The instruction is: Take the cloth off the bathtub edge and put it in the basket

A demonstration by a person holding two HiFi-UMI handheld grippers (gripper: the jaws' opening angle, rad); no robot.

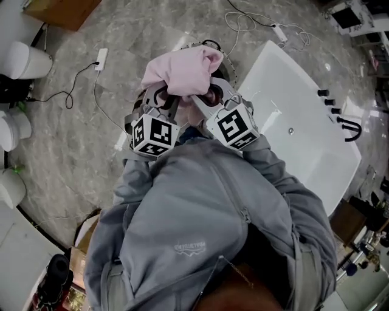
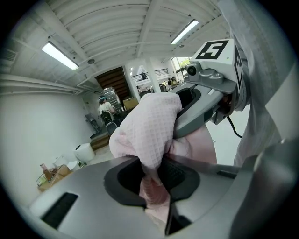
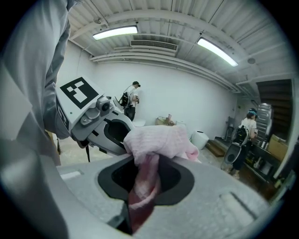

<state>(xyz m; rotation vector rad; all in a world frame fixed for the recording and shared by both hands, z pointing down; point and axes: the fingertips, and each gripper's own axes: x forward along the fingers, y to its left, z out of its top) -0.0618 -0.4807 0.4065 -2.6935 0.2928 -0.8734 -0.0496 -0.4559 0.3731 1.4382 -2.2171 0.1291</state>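
Note:
A pink waffle-weave cloth (image 1: 182,70) is bunched up in the air in front of the person's chest, above the floor and left of the bathtub (image 1: 304,136). My left gripper (image 1: 163,97) is shut on its left part, and the fabric is pinched between the dark pads (image 2: 175,175). My right gripper (image 1: 209,96) is shut on the right part, with a fold hanging down between its jaws (image 3: 145,184). The two grippers stand close together, and each shows in the other's view: the right gripper (image 2: 210,84), the left gripper (image 3: 91,116). A dark rim (image 1: 214,44) peeks out behind the cloth; I cannot tell whether it is the basket.
The white bathtub has black taps (image 1: 349,129) at its far right side. A power strip with cables (image 1: 101,59) lies on the marble floor. White ceramic fixtures (image 1: 24,61) stand at the left, and a cardboard box (image 1: 61,9) at the top left. People stand far off in both gripper views.

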